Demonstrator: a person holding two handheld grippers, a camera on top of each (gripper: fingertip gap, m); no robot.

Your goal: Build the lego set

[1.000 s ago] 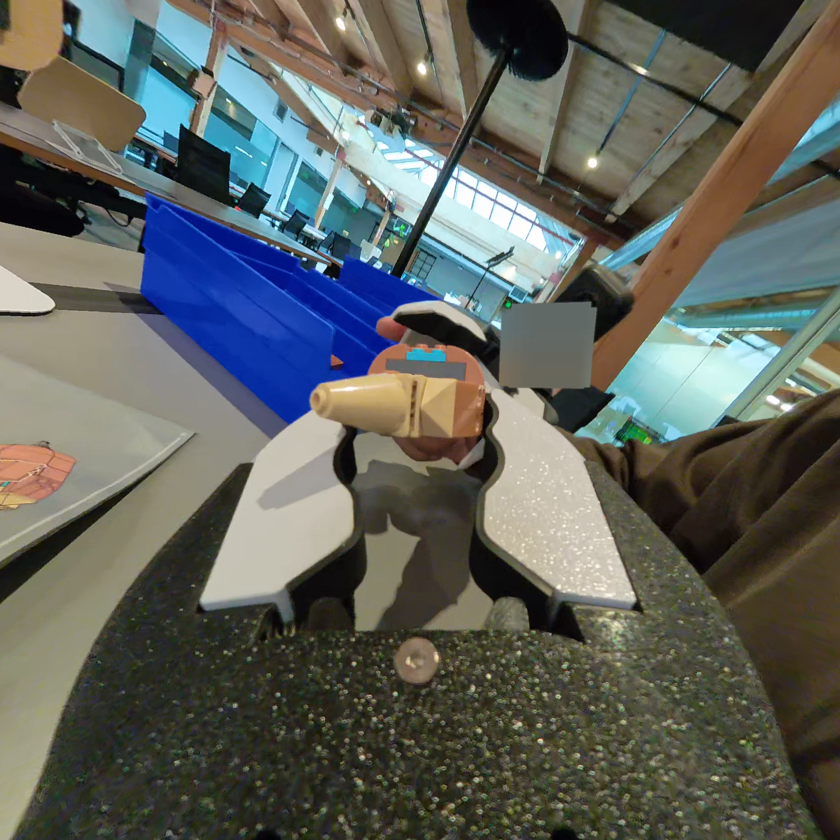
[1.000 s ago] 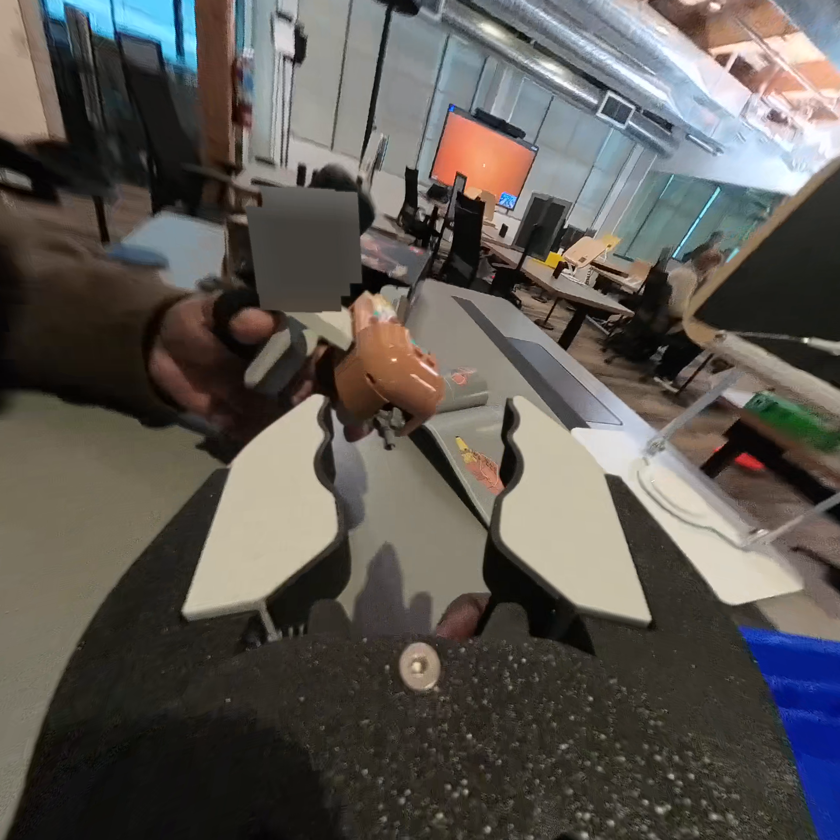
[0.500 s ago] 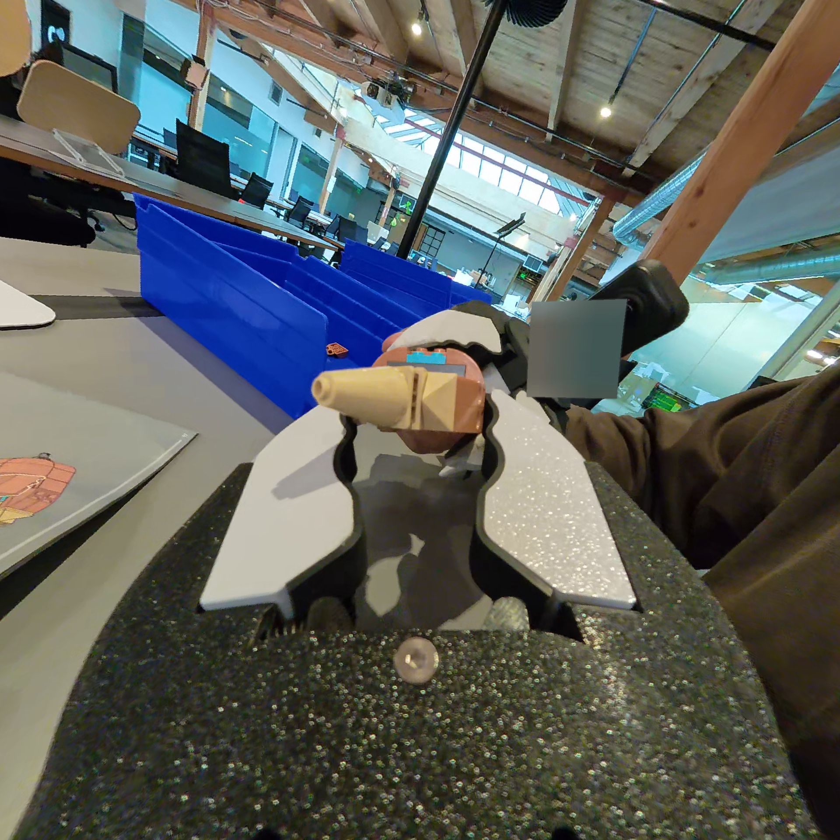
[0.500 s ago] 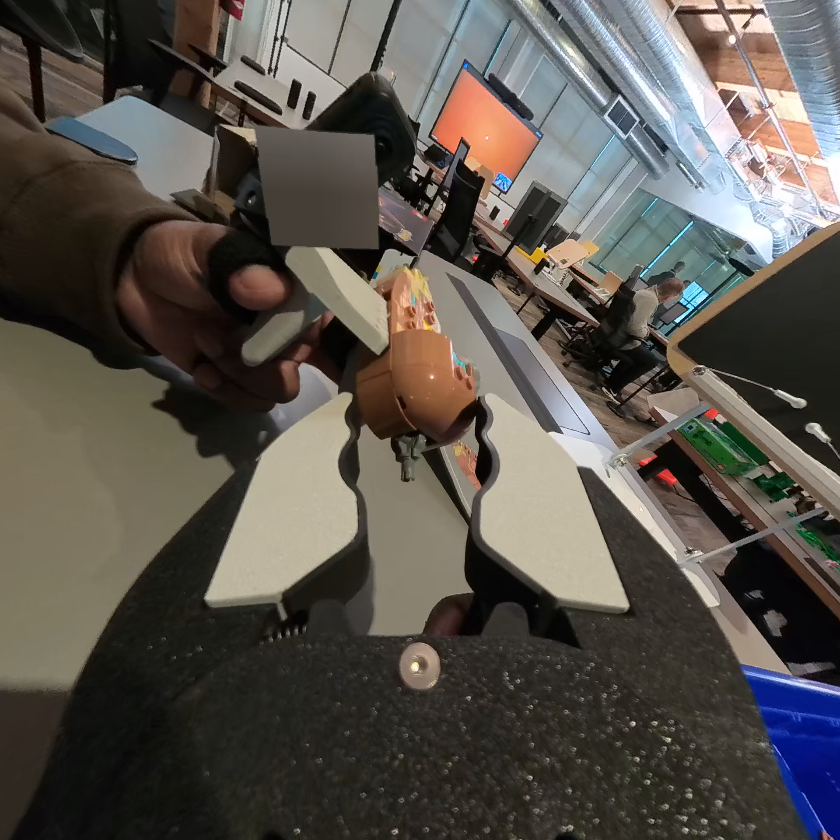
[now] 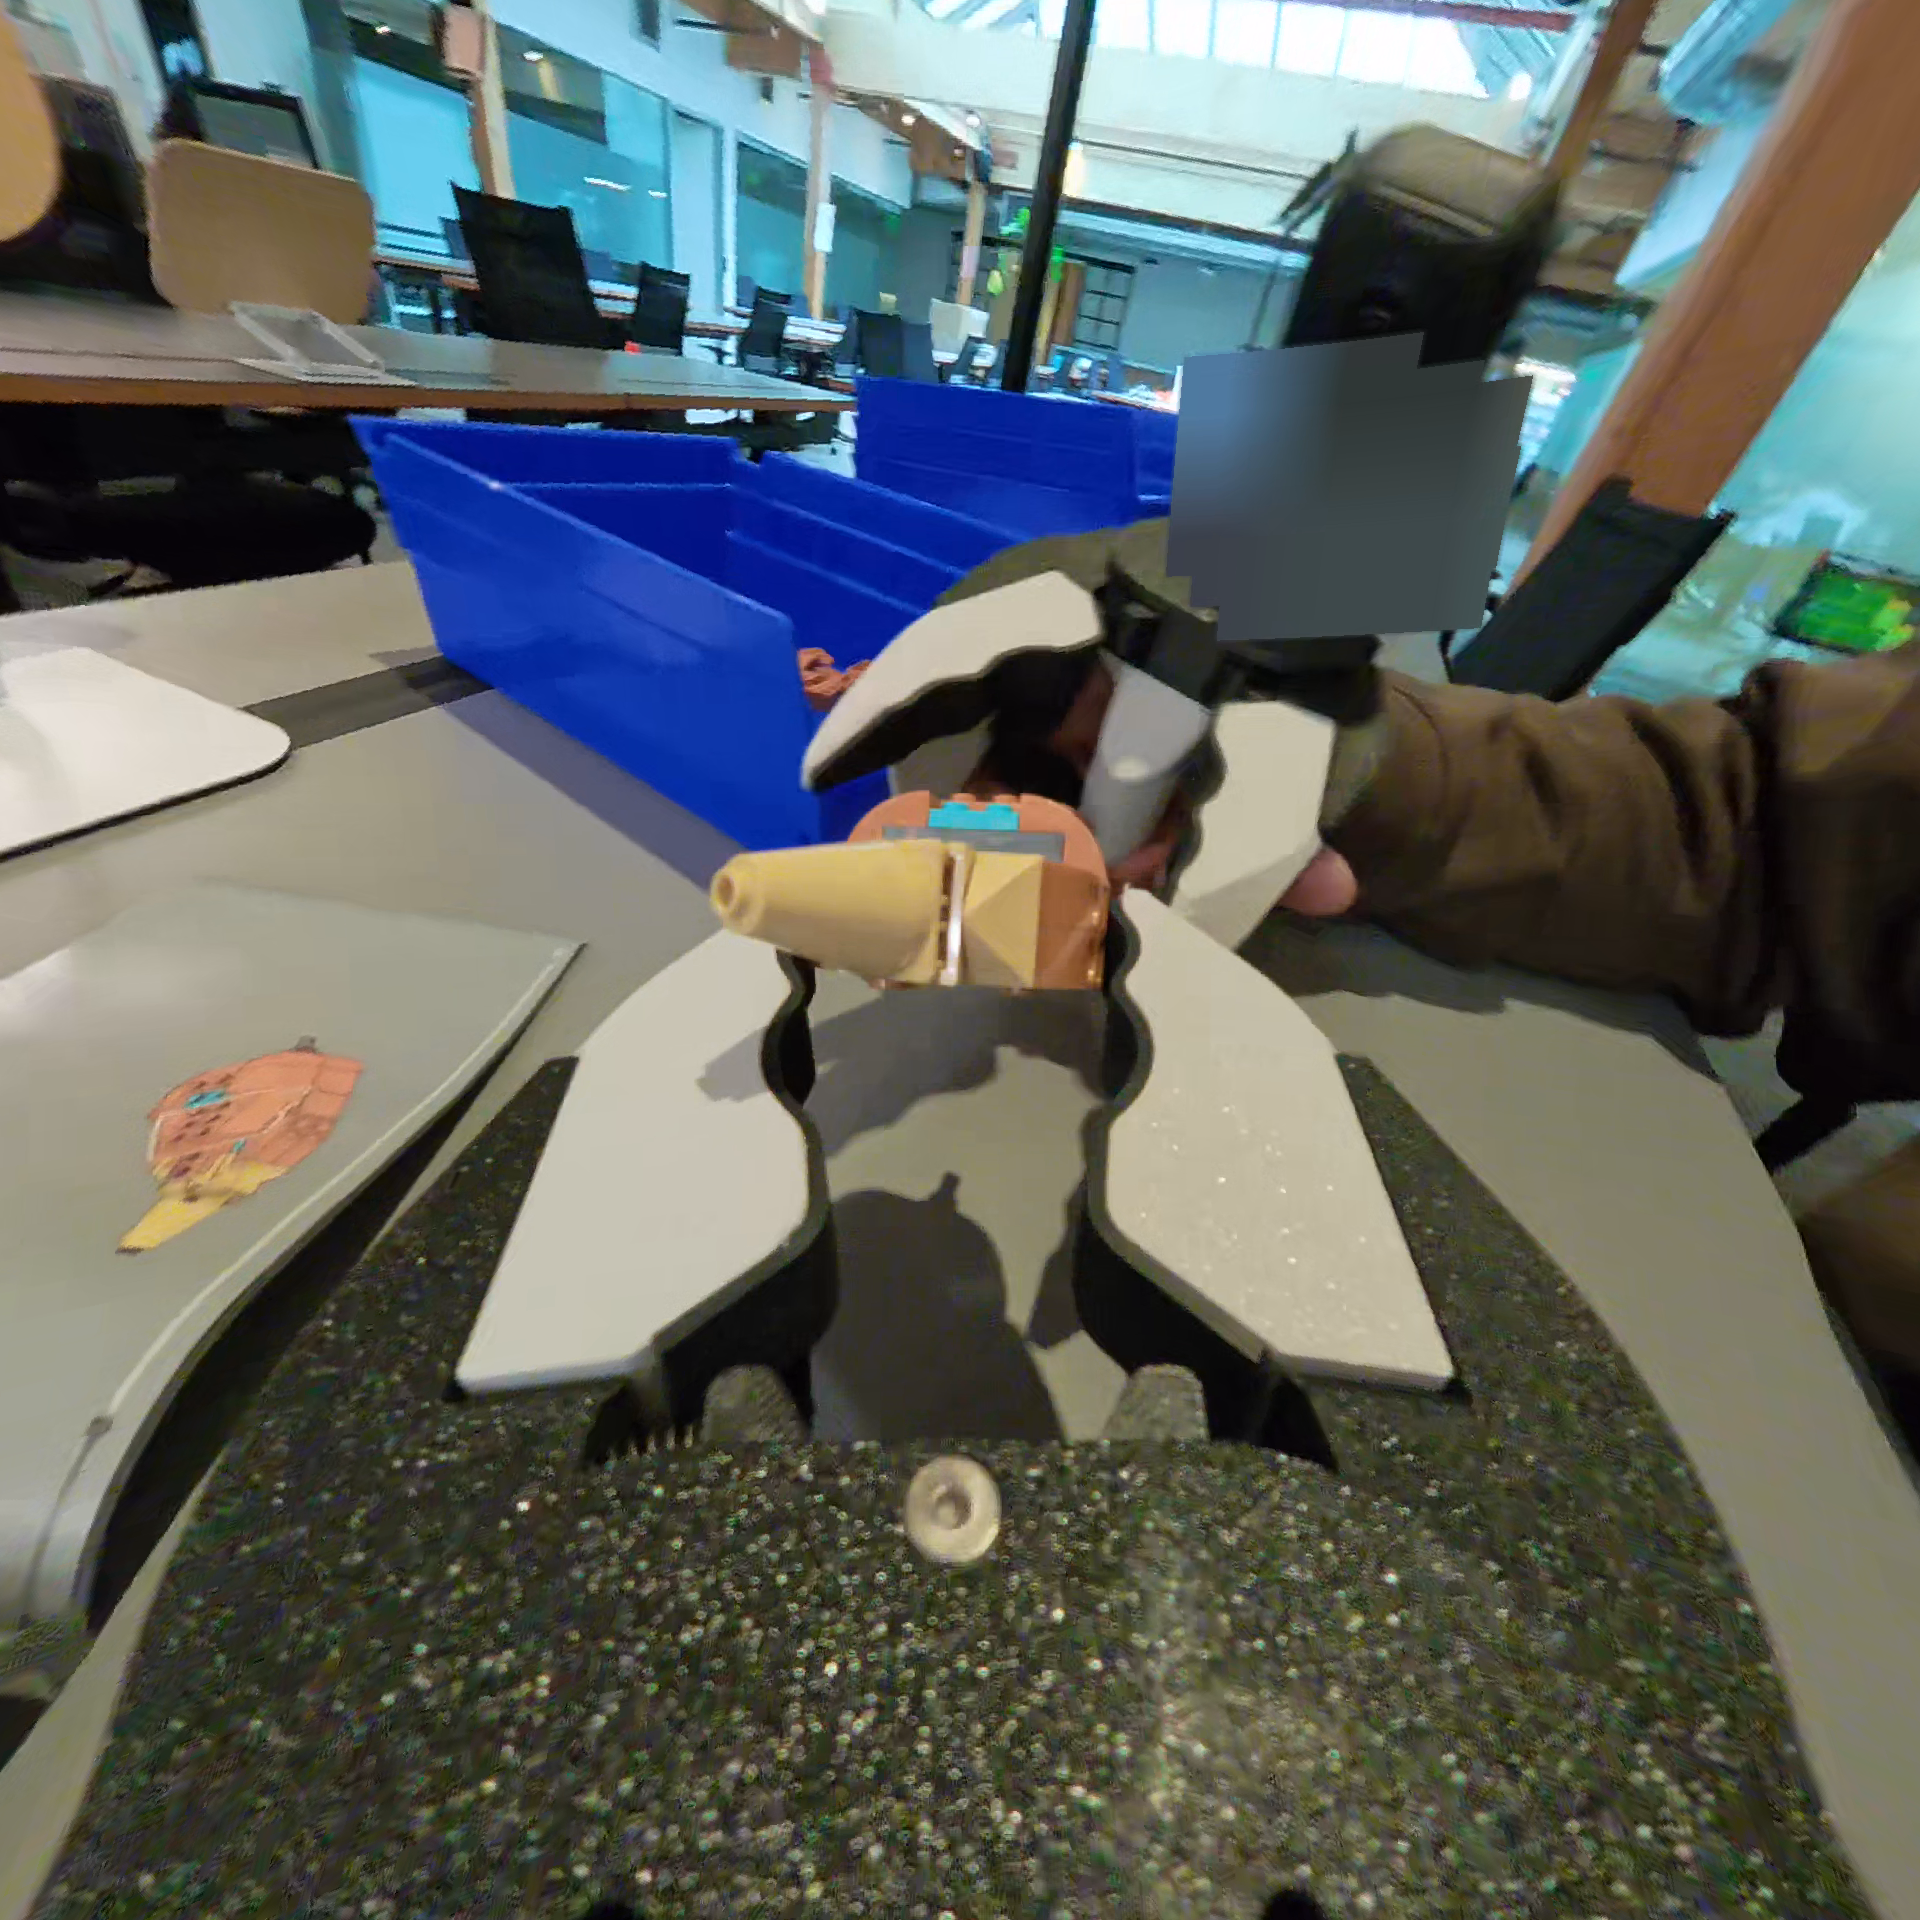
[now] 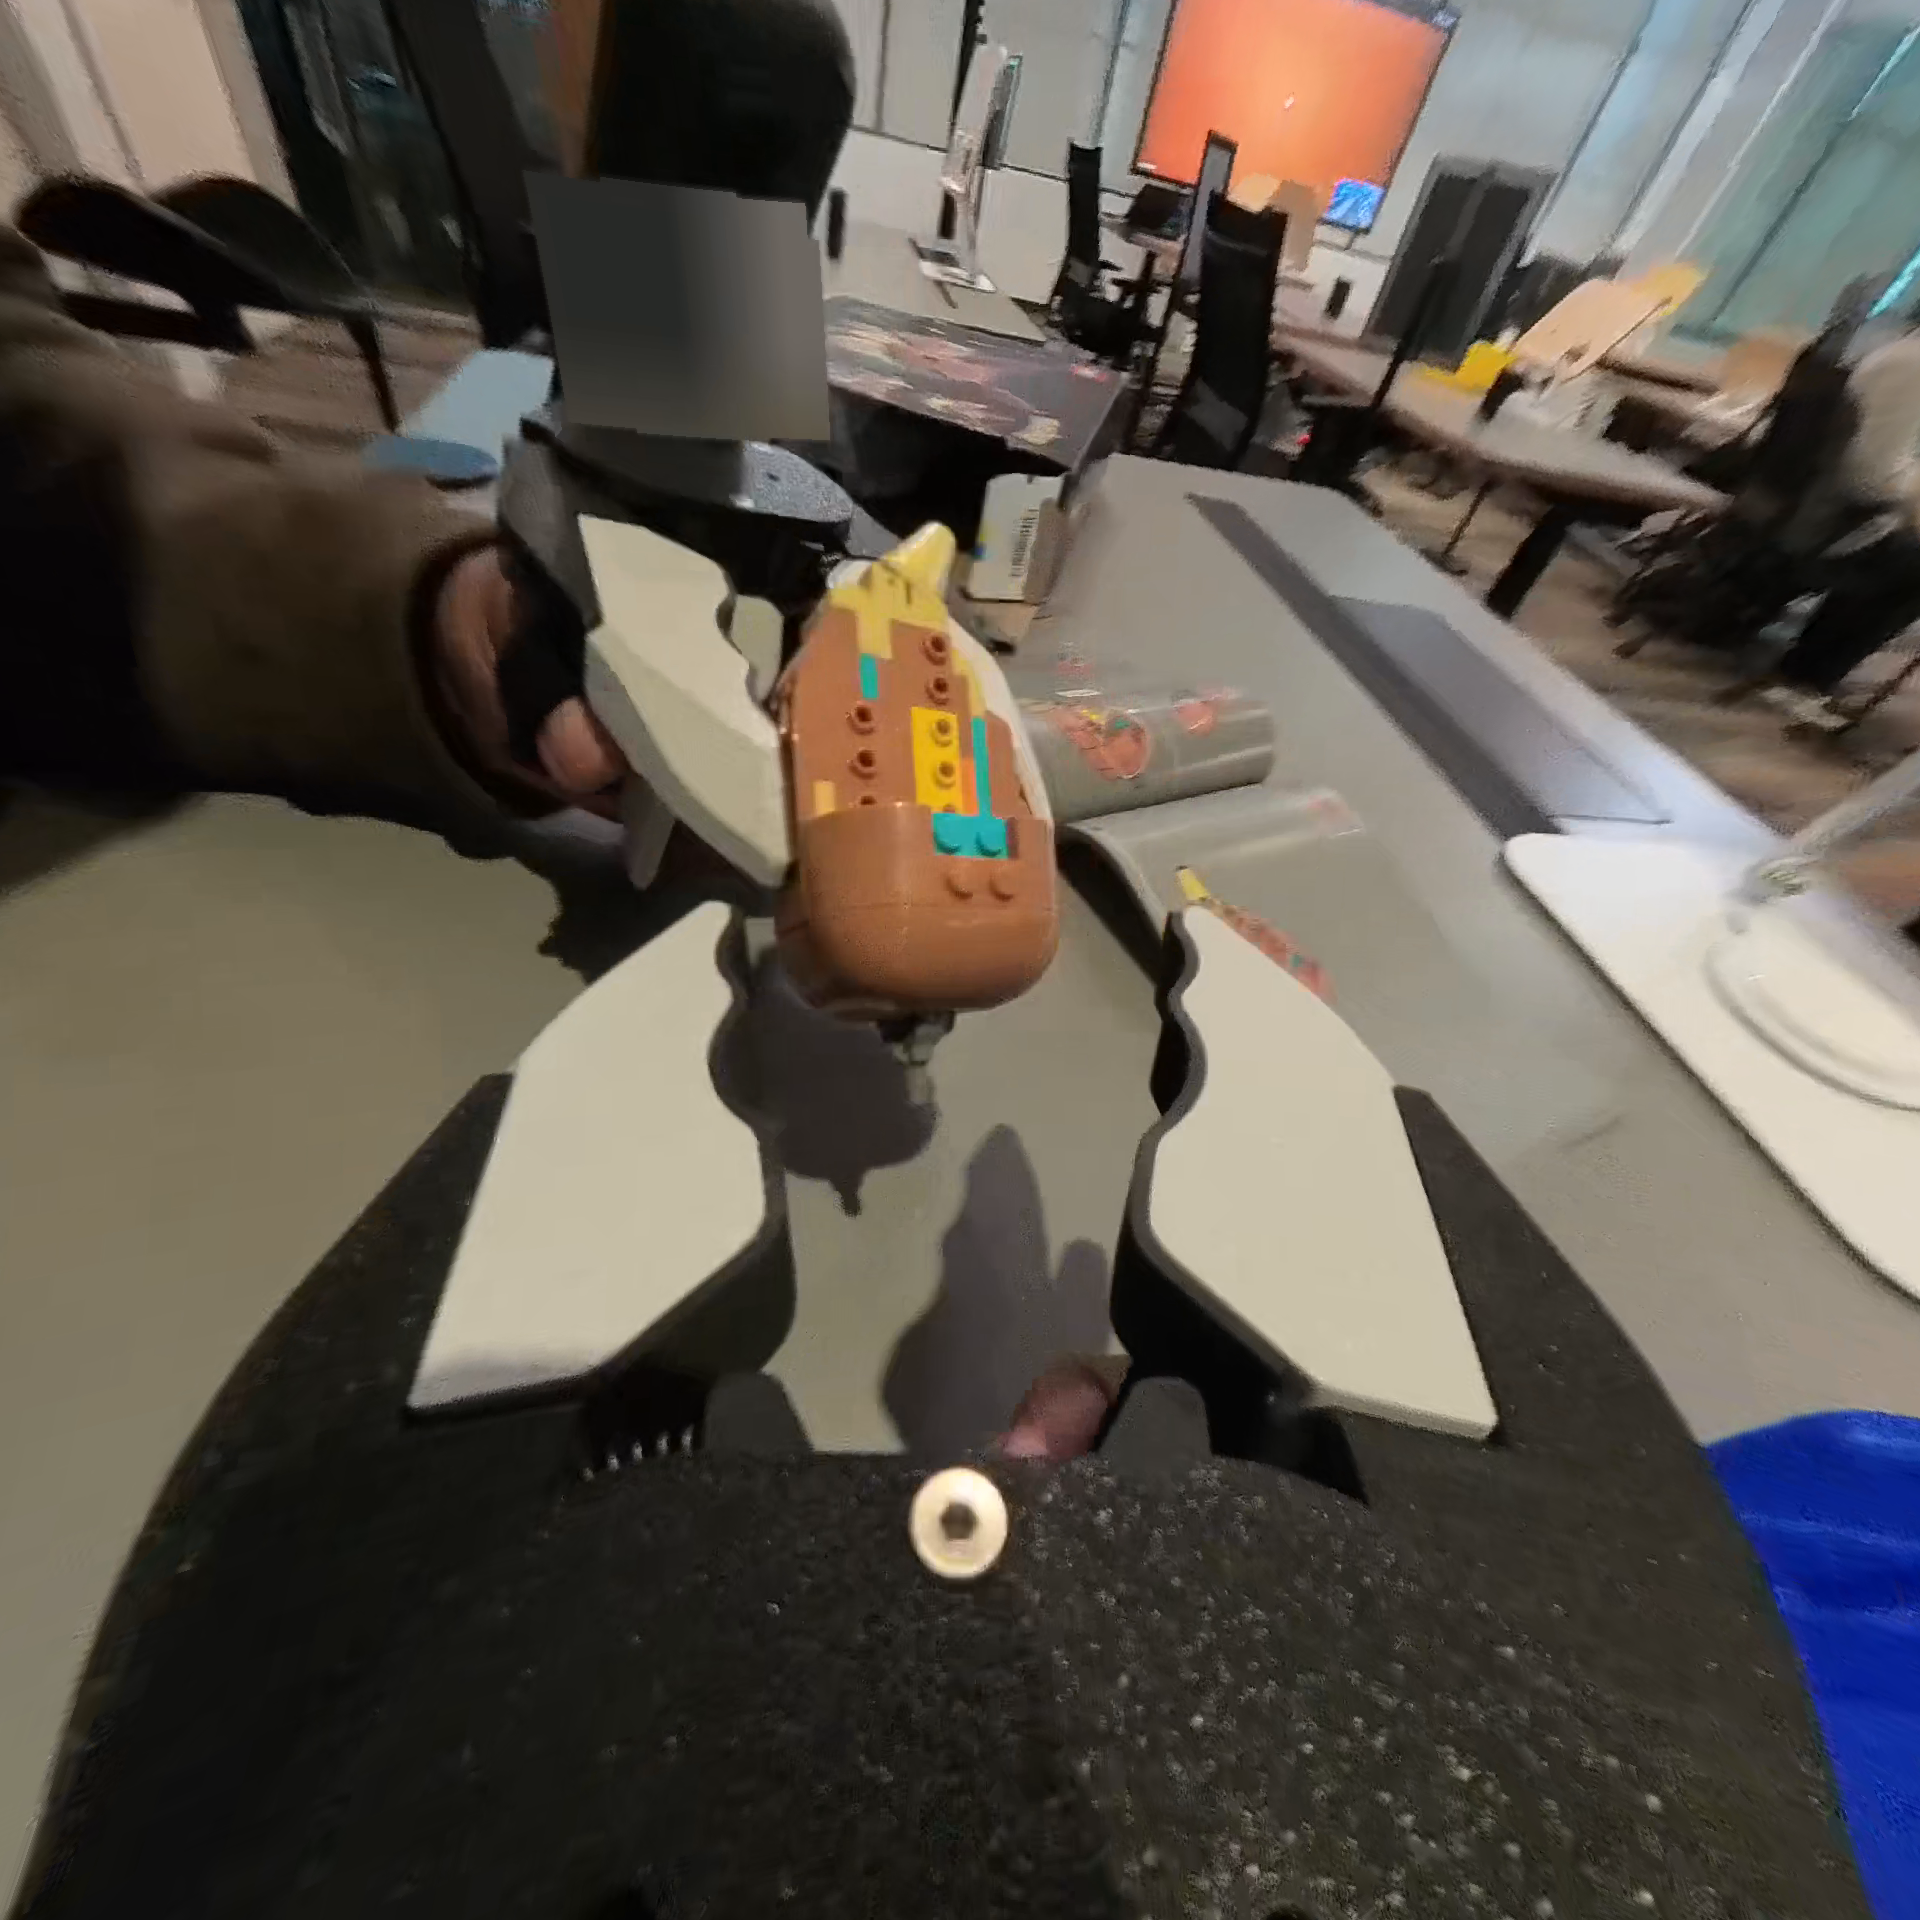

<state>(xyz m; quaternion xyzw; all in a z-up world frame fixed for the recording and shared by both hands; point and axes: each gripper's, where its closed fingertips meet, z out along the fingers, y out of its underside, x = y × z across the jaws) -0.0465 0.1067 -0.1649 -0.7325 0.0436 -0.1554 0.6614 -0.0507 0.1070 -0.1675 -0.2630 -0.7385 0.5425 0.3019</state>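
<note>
My left gripper (image 5: 956, 945) is closed on the brown, tan-nosed lego model (image 5: 914, 914), its two grey fingers pinching the rounded brown body at the tips, with the pale cone nose sticking out past my left finger; the model sits above the grey table (image 5: 436, 821), not touching it; in the right wrist view the same model (image 6: 914, 810) shows its studded top with yellow and teal bricks, tilted, nose pointing away, gripped between the left gripper's fingers (image 6: 686, 707); my right gripper (image 6: 956, 935) stands wide apart and holds nothing, its tips either side of the model's rounded rear, the left tip just beside it, the right one clear of it; a blue plastic bin (image 5: 623, 603) stands behind on the table, and a printed instruction sheet (image 5: 260, 1081) showing the model lies to my left.
</note>
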